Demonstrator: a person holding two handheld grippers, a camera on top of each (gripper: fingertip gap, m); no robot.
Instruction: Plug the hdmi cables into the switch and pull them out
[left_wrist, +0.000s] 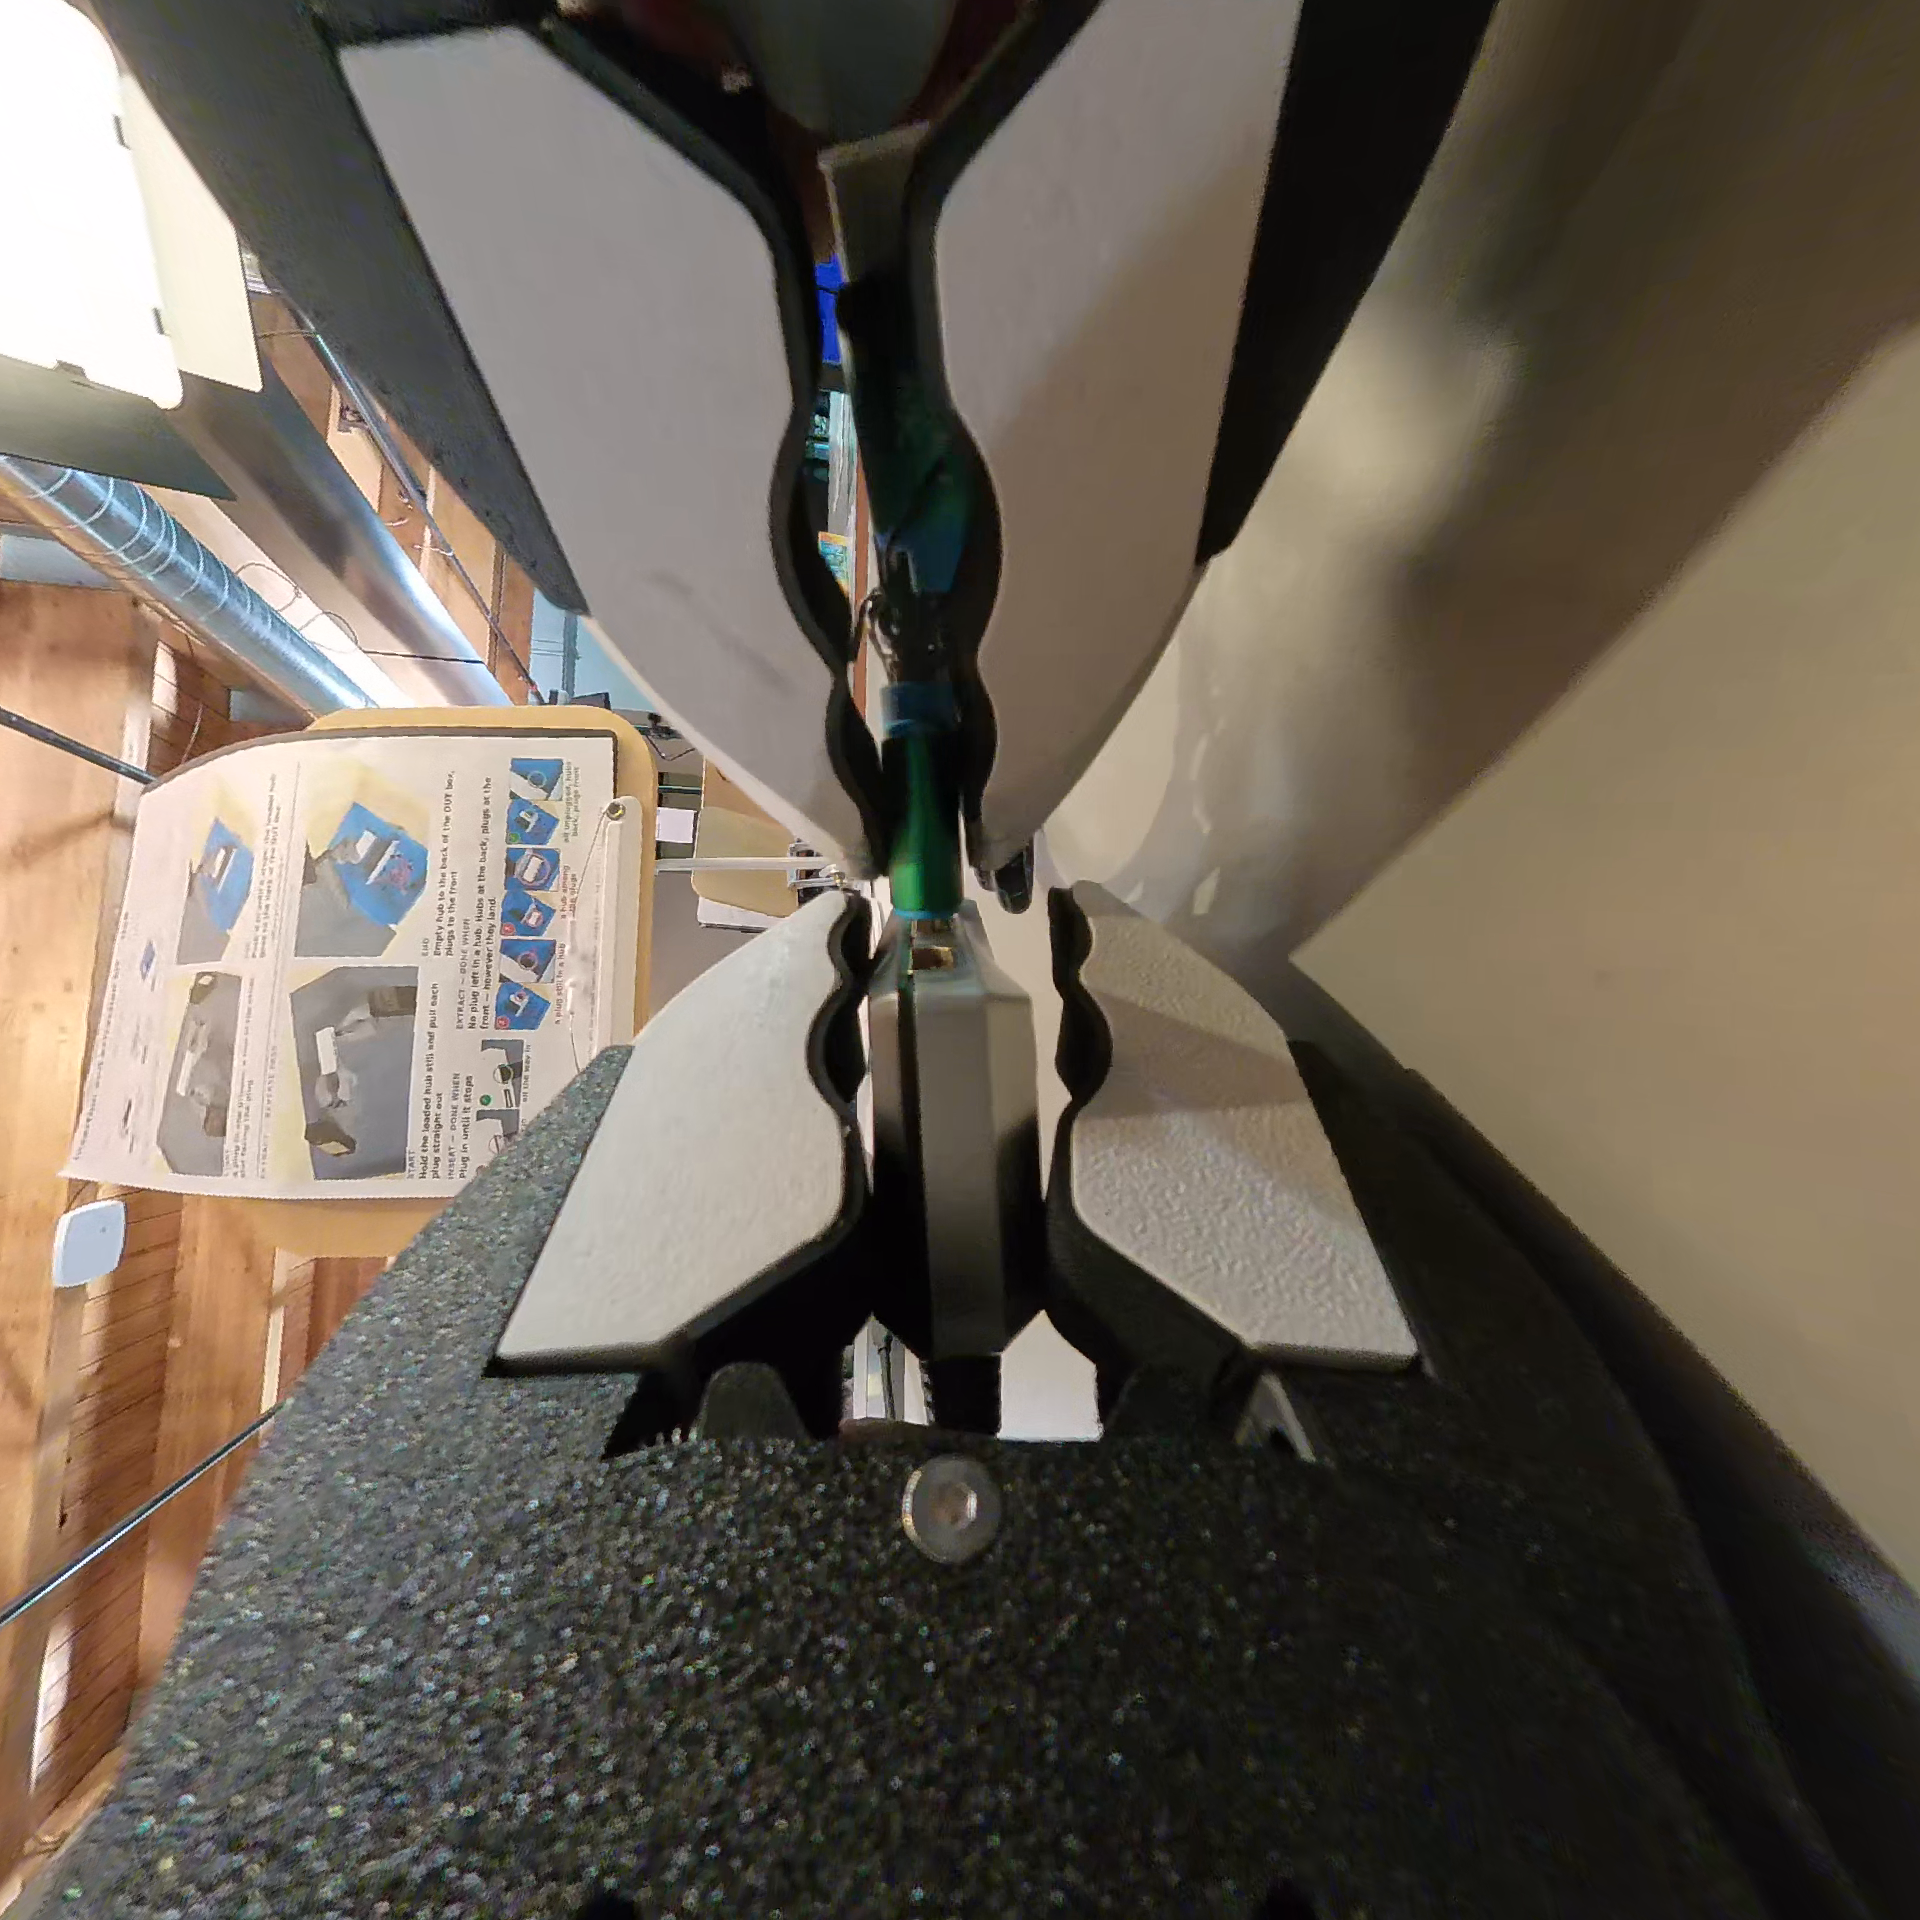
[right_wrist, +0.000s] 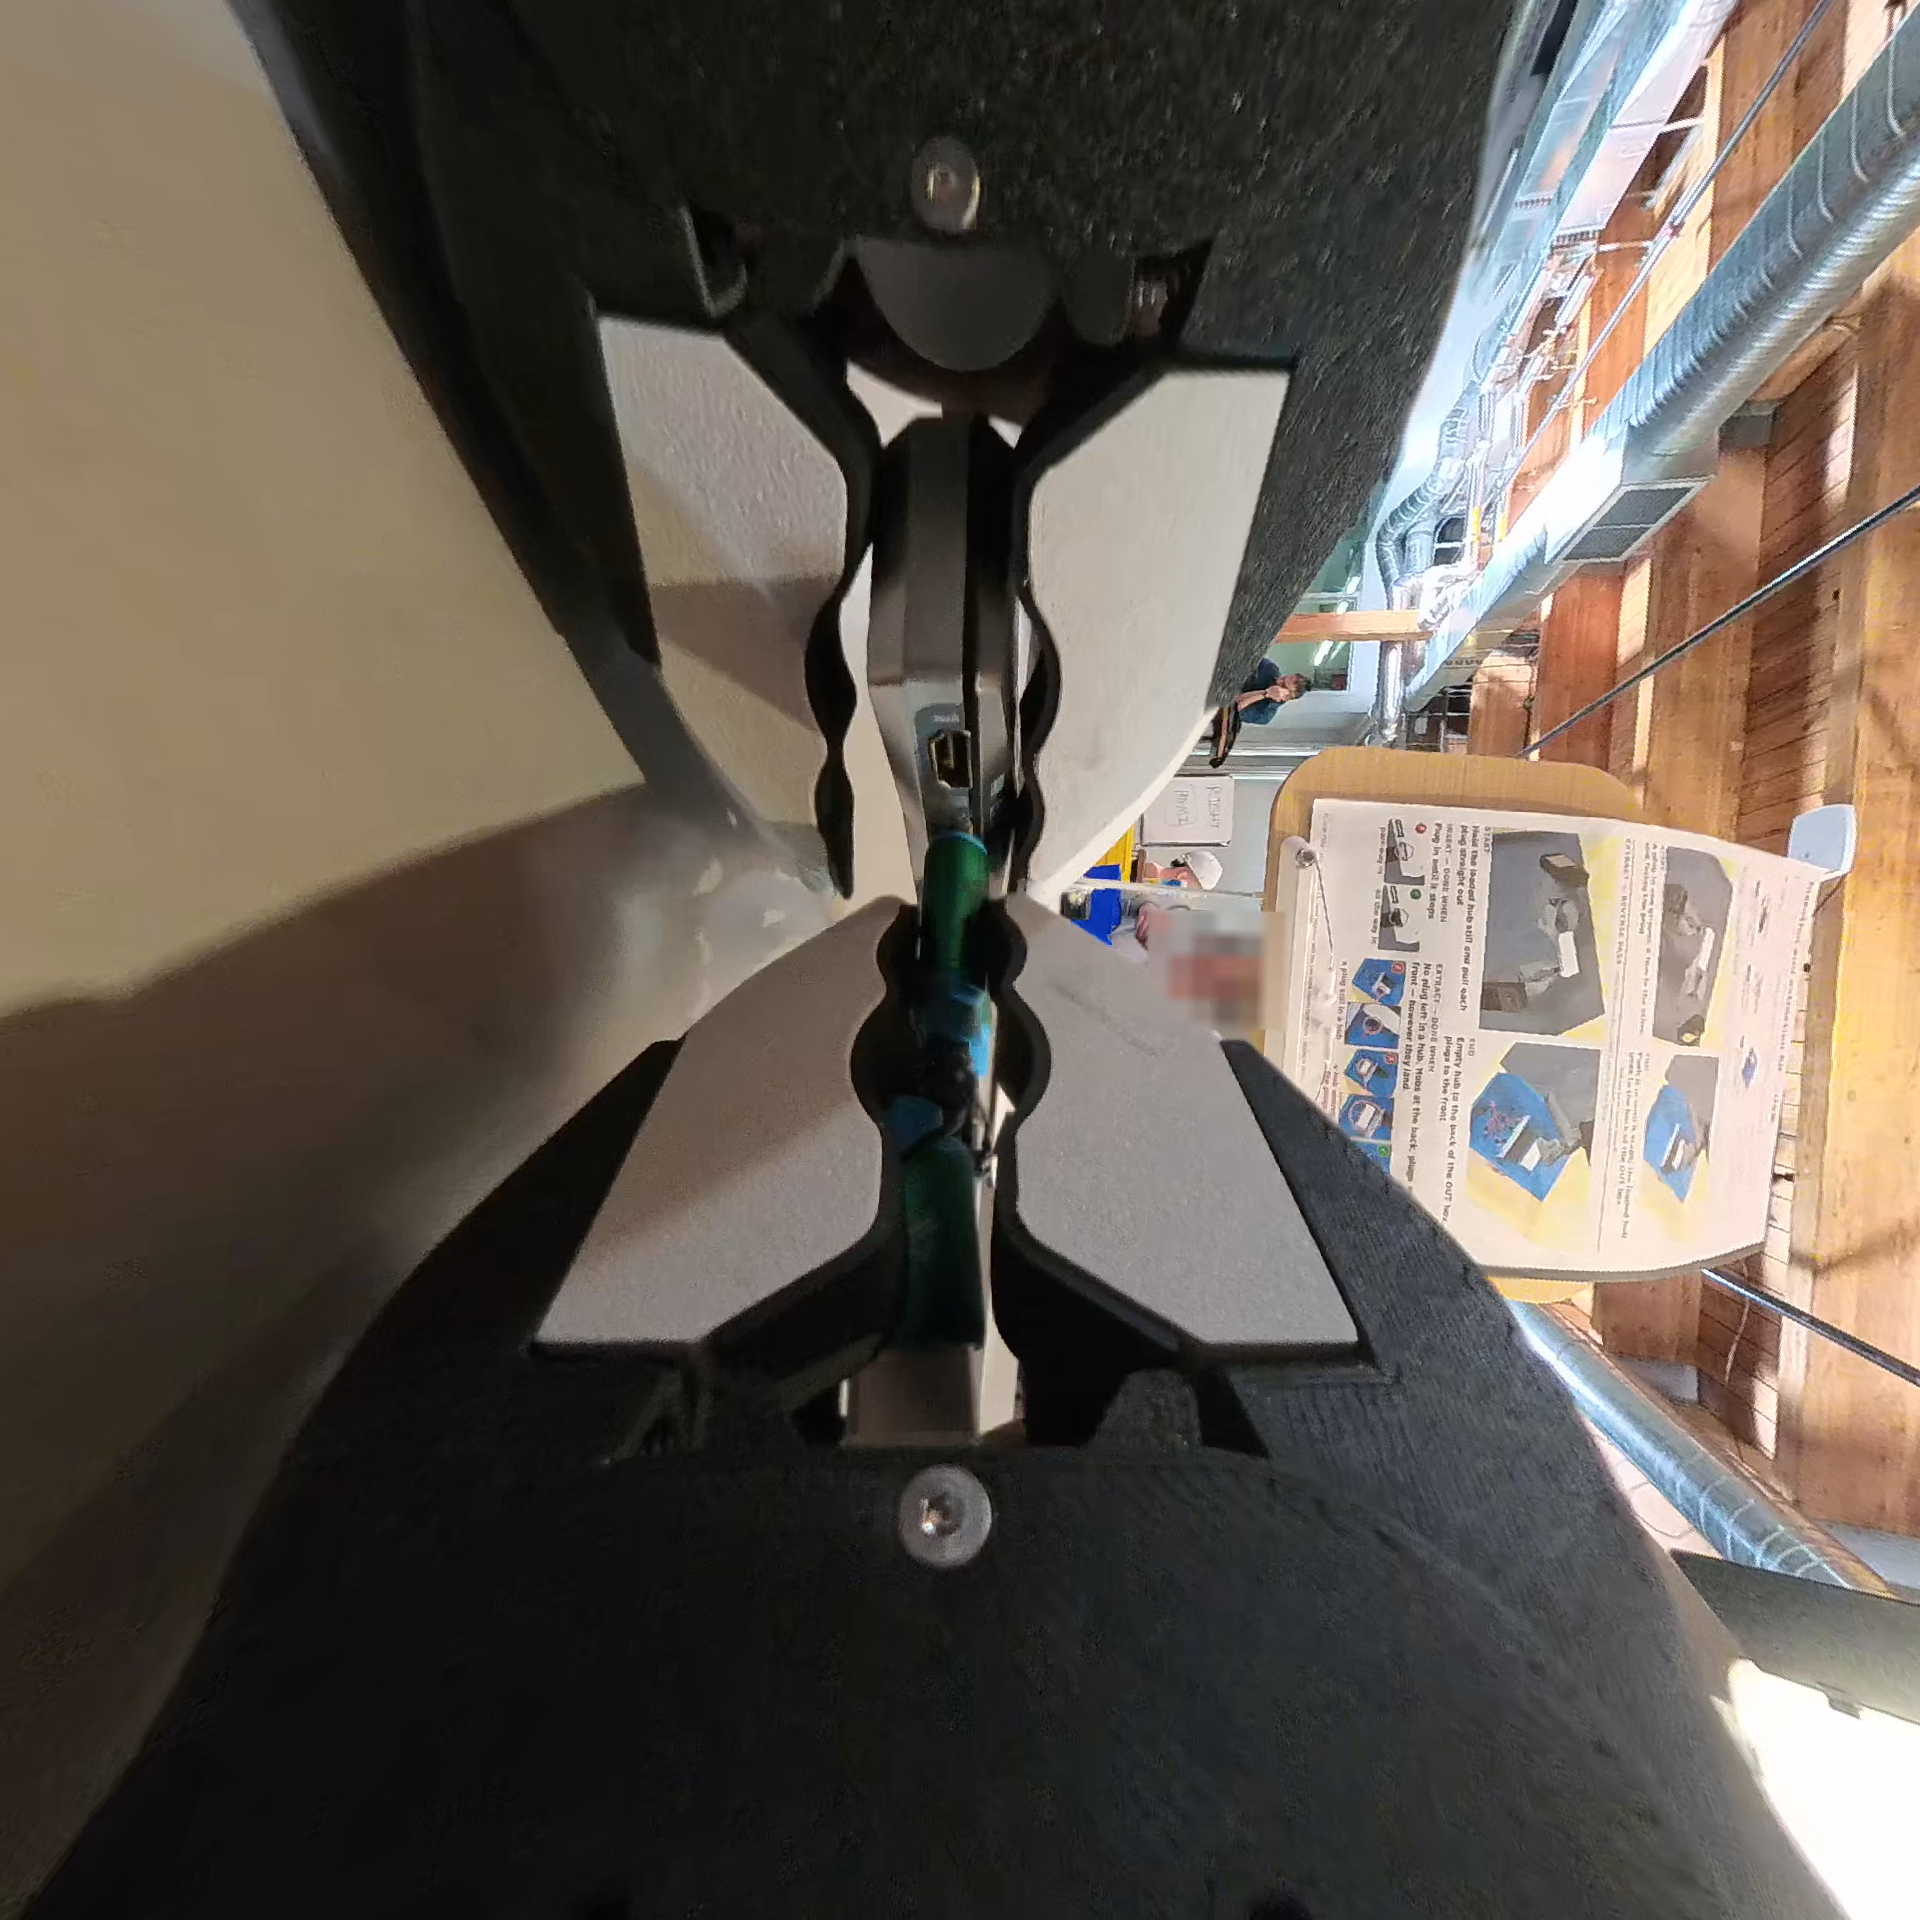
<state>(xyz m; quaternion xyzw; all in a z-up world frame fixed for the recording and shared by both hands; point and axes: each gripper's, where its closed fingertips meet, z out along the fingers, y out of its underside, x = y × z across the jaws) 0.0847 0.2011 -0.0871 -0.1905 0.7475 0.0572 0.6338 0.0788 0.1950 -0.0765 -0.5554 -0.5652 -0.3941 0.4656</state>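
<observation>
**Two grippers nose to nose over a hub and a plug**

Between the fingers of your left gripper (left_wrist: 951, 940) sat a flat grey metal hub with bevelled edges (left_wrist: 961, 1101), lying lengthwise along the gap. Its left face lay against the wavy black pad of the left finger (left_wrist: 844, 1049). On the other side, pale background showed between the hub and the right pad in the left wrist view, while the right wrist view showed that pad close against the hub's edge. Whether you were truly clamping it, I cannot tell.

Directly ahead, your right gripper (right_wrist: 951, 935) faced the left one, fingertips nearly touching. Its two black pads were closed on a green metal plug with a blue band (right_wrist: 954, 914), which ran up the middle of the narrow gap with its black cable trailing back between the fingers. The plug's tip poked just past the fingertips and met the end of the hub; in the left wrist view a brass-coloured bit of connector showed right at that joint. Just above the plug on the hub's end face, an open rectangular port (right_wrist: 948, 769) was visible.

Behind both grippers stood a pale wooden board carrying a printed instruction sheet with photographs (left_wrist: 364, 956), and a ribbed silver duct (left_wrist: 208, 592) ran along the wooden ceiling.
</observation>
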